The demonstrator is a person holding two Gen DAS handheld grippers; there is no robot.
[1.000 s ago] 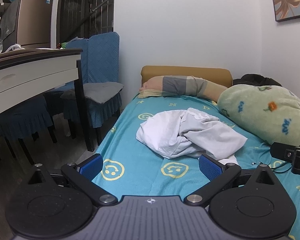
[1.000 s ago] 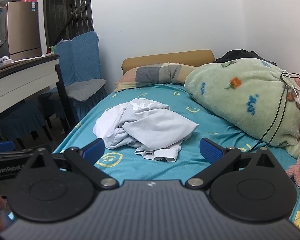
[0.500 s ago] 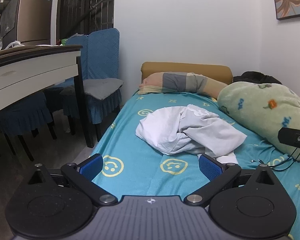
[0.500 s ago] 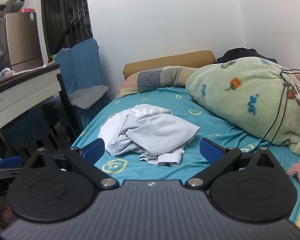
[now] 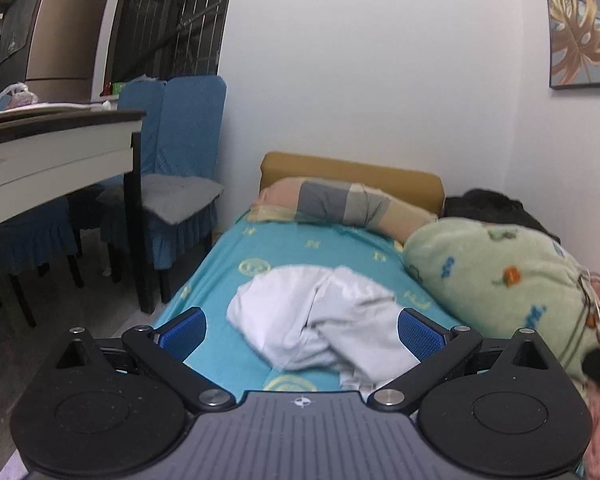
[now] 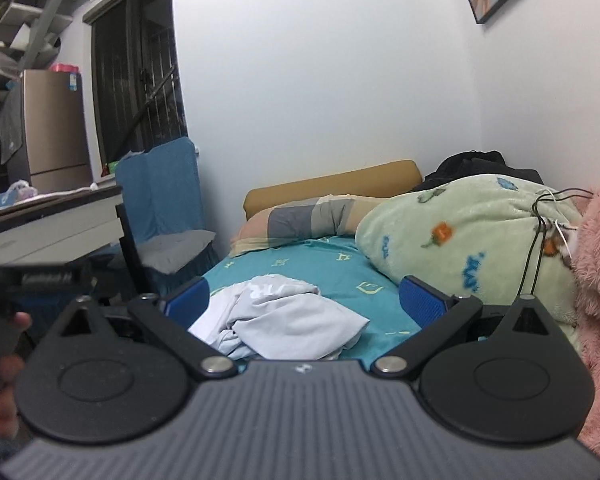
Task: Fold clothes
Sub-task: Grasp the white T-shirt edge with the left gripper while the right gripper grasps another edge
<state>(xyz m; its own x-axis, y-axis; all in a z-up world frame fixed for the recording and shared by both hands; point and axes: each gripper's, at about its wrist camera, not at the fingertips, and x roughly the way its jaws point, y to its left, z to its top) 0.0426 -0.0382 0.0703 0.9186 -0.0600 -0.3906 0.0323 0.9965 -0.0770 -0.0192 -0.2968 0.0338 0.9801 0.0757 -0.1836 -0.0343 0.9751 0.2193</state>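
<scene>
In the left wrist view the left gripper (image 5: 302, 326), jaws wide and empty, faces the crumpled white garment (image 5: 320, 316) on the bed (image 5: 300, 248); in the right wrist view the right gripper (image 6: 304, 302), likewise spread, frames the heap just ahead.

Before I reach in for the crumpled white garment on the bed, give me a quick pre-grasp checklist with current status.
1. Left tongs open: ok.
2. Right tongs open: ok.
3. Both tongs empty: ok.
4. Crumpled white garment in view of both cameras: ok.
5. Garment laid flat on the teal smiley-print bedsheet: not ok, bunched in a heap.
6. Collar or hem located for a grasp: cannot tell, folds hide the edges.
</scene>
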